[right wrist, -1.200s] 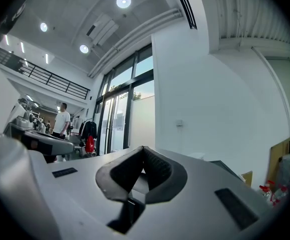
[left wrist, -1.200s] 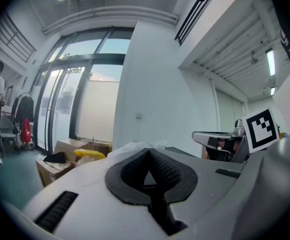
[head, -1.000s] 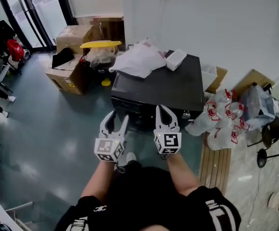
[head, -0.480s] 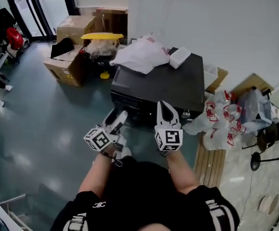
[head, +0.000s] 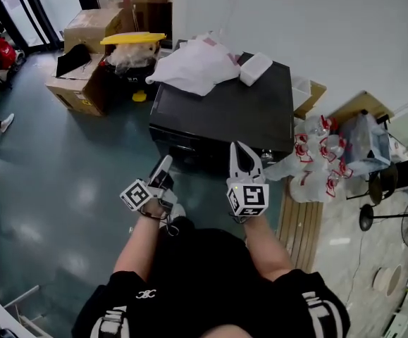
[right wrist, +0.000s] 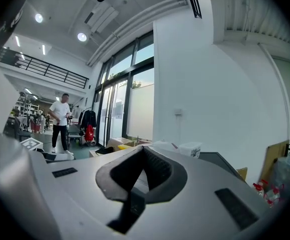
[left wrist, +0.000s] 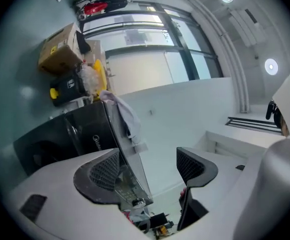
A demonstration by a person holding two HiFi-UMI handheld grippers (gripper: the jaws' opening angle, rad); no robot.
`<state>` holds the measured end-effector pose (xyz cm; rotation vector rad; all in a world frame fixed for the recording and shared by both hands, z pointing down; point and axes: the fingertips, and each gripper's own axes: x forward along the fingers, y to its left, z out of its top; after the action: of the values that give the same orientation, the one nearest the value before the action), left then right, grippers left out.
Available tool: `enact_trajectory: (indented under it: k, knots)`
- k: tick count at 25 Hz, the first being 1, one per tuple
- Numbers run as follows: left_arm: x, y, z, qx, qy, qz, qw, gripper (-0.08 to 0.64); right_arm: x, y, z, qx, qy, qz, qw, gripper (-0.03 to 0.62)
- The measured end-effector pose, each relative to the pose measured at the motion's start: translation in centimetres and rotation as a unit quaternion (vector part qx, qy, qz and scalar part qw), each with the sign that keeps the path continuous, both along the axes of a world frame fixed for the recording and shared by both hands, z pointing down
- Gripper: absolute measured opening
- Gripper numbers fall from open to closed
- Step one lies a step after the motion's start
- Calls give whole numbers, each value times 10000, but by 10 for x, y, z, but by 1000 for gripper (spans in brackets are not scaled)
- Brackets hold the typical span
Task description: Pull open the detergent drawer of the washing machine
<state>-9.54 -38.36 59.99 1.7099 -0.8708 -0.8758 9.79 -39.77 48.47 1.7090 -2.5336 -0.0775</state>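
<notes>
The black washing machine (head: 225, 115) stands against the white wall, and its front panel (head: 189, 146) faces me. I cannot make out the detergent drawer on that panel. My left gripper (head: 165, 163) hangs low before the machine's left front corner, rolled onto its side. In the left gripper view the left gripper (left wrist: 147, 166) is open with nothing between its jaws; the machine (left wrist: 79, 134) and its control knob (left wrist: 137, 202) show beyond it. My right gripper (head: 239, 148) points at the front's right part, shut and empty. The right gripper (right wrist: 142, 166) shows the same in its own view.
White bags (head: 193, 65) and a white box (head: 255, 67) lie on the machine's top. Cardboard boxes (head: 80, 83) and a yellow-lidded bin (head: 132, 48) stand to its left. Red-printed plastic bags (head: 320, 171) sit right, by a wooden board (head: 301, 224). A person (right wrist: 60, 121) stands far off.
My left gripper has sunk, rolled onto its side and opened its jaws. My right gripper has shifted a little and stays shut.
</notes>
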Motion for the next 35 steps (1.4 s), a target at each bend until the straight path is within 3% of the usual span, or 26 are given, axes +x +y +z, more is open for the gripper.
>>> enact_trajectory:
  k: [5, 12, 21, 35]
  knots:
    - [0, -24, 19, -20, 441, 44, 9990, 356, 8, -10, 8, -229, -84, 69, 9997, 2]
    - [5, -55, 62, -230, 741, 311, 9965, 354, 15, -28, 16, -378, 42, 241, 9990, 2]
    - [-20, -97, 117, -646, 970, 56, 9932, 353, 12, -58, 17, -449, 131, 474, 9978, 2]
    - [-37, -126, 133, -174, 1206, 383, 9918, 285, 6, -71, 27, -648, 441, 669, 9947, 2]
